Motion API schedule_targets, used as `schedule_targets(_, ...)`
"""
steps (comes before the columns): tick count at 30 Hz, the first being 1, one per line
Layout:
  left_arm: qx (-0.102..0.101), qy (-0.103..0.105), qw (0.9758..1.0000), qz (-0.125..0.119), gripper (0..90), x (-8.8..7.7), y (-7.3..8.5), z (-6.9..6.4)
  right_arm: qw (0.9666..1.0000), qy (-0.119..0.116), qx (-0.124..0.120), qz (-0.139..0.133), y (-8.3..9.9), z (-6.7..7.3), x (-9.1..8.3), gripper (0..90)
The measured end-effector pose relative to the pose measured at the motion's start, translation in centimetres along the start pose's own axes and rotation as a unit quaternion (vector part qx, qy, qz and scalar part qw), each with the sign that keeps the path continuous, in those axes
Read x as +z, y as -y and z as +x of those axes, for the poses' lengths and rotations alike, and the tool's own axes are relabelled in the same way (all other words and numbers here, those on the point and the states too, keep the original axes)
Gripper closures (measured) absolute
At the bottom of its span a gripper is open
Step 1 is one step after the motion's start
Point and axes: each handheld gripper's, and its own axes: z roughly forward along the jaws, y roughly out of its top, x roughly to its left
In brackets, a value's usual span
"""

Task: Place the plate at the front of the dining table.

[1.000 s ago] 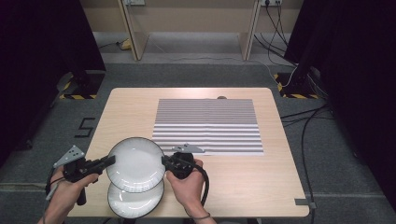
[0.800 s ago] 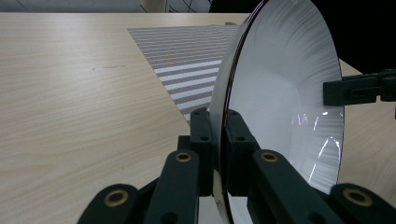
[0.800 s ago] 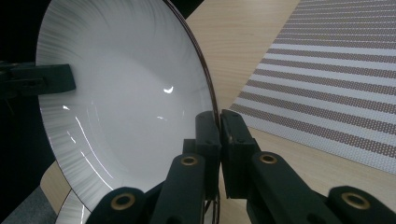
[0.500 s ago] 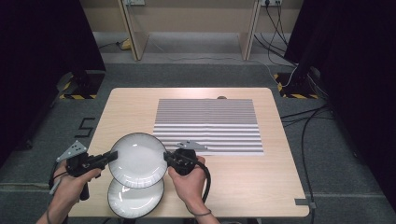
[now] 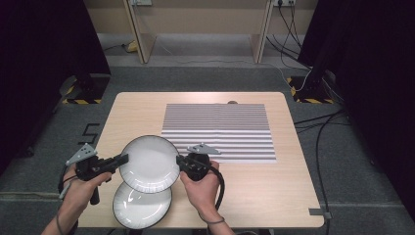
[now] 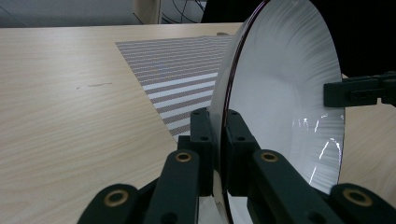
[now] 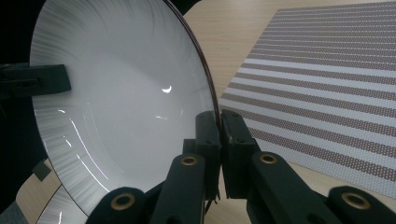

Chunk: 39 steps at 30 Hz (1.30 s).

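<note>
At the left of the high view, the left gripper (image 5: pixel 122 158) was held in the person's left hand (image 5: pixel 82 182) beyond the table's near left edge, its jaws clamped on the left rim of the upper plate (image 5: pixel 149 163). In the left gripper view that grip showed plainly: the two black jaws pressed on either side of the plate's thin dark-edged rim, the plate (image 6: pixel 285 107) rising above them. The upper plate was white with fine grey streaks round its border, and it was held raised and tilted above the lower plate (image 5: pixel 139 208), which lay flat on the wooden table (image 5: pixel 274 186) at its near edge and was partly covered by the upper one. On the plate's right rim the right gripper (image 5: pixel 180 162) was likewise closed on the edge, held by the right hand (image 5: pixel 203 183) with its cable looping back along the wrist; in the right gripper view its jaws pinched the rim from both faces, and the other gripper's jaw showed on the plate's (image 7: pixel 121 102) far side. Right of the plates and farther back, a grey-and-white striped placemat (image 5: pixel 218 129) lay flat on the table, with the upper plate's far right edge just beside its near left corner.
</note>
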Motion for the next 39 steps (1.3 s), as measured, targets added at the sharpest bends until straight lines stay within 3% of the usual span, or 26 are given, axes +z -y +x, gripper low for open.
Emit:
schedule_targets(15,0.01,0.009,0.9999,-0.006,84.3,1.0,-1.3,-0.6,0.9999,0.01,0.004,-0.01,-0.8,-0.8,-0.9,87.0)
schedule_targets(39,0.017,0.022,0.9996,-0.01,84.3,2.9,-2.2,-1.6,0.9994,0.027,0.004,-0.02,-1.3,-2.2,-2.1,86.9)
